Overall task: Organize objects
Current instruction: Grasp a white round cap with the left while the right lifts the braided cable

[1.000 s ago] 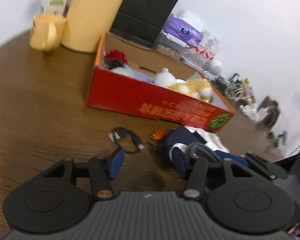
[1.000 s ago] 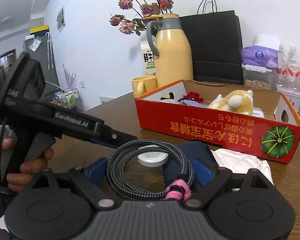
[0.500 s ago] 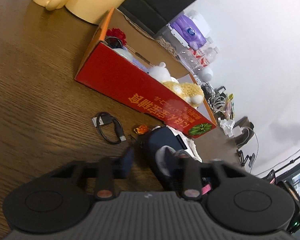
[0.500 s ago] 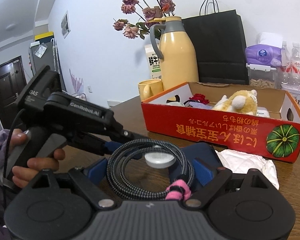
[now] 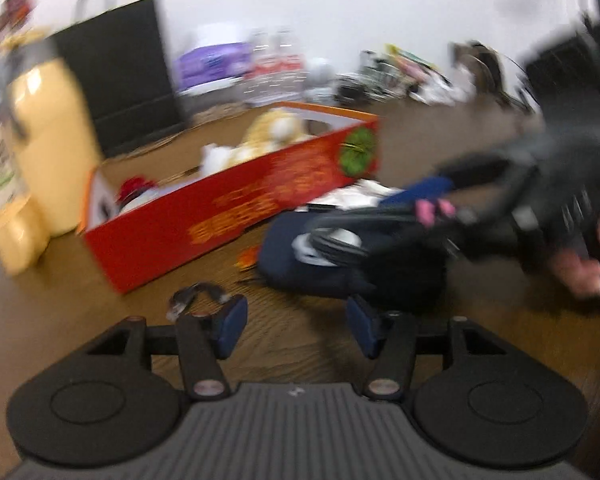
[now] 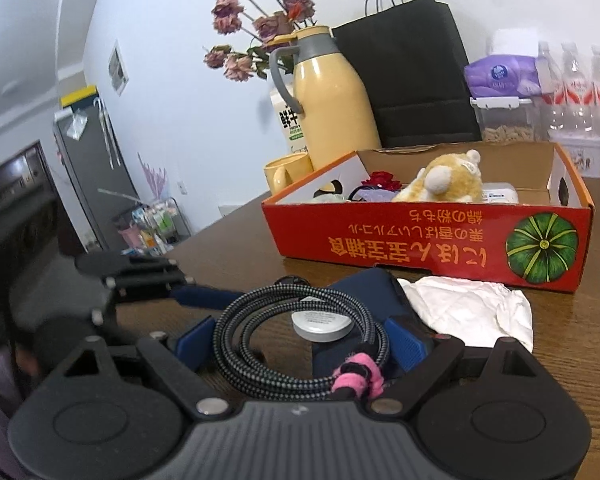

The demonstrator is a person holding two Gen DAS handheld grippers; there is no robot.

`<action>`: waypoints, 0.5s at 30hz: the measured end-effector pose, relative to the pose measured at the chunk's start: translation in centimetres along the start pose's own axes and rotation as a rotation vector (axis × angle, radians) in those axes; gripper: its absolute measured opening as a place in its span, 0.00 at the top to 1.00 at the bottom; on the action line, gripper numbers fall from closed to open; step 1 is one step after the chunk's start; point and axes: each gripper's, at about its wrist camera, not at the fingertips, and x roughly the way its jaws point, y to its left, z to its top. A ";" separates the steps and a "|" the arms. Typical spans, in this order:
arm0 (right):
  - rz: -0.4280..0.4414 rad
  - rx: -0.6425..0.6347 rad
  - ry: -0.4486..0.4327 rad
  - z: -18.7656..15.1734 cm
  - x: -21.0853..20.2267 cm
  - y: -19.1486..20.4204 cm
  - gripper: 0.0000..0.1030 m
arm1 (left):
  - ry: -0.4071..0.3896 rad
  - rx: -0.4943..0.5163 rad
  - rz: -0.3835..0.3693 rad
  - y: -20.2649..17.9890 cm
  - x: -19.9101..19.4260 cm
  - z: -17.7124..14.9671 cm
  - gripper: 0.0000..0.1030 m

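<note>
Brown wood-grain worktop (image 6: 572, 364) carries everything. On it, a coiled braided cable (image 6: 300, 344) bound with a pink tie (image 6: 356, 374) sits between the two blue pads of the right tool (image 6: 300, 340), in front of the red cardboard box (image 6: 420, 248). The right tool's jaws stand wide, about the width of the coil; the far pad seems to touch the coil, but whether they press on it I cannot tell. Within the coil's ring shows a small white round disc (image 6: 322, 326), lying on a dark blue pouch (image 6: 376, 292) that also sits in front of the box. Just right of the pouch, against the box's front wall, lies a crumpled white tissue (image 6: 472, 308).

Left of the coil, the left tool (image 5: 296, 320) has its jaws opening, with nothing between them, only bare wood. Its view is blurred. A small black cord (image 5: 198, 296) lies in front of the box's left corner, just beyond the left tool's left pad.

Inside the box a yellow-and-white plush toy (image 6: 444, 180) and a red flower (image 6: 382, 179) show. Behind the box stand a yellow jug (image 6: 332, 100), a yellow mug (image 6: 286, 172) and a black paper bag (image 6: 412, 68).
</note>
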 end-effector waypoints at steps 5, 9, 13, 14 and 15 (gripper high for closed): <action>0.055 0.001 0.010 0.2 -0.1 0.1 0.12 | -0.024 0.097 0.021 -1.4 1.6 0.5 0.44; 0.071 0.005 0.022 0.2 0.2 0.1 0.12 | -0.050 0.109 0.021 -1.3 2.2 0.8 0.41; 0.100 0.022 0.034 0.1 0.3 -0.2 0.12 | -0.085 0.151 0.017 -1.9 2.1 0.6 0.34; 0.104 0.023 0.039 0.1 0.4 -0.2 0.12 | -0.089 0.162 0.015 -2.1 2.2 0.6 0.35; 0.104 0.023 0.042 0.1 0.5 -0.1 0.12 | -0.090 0.167 0.011 -2.3 2.2 0.6 0.38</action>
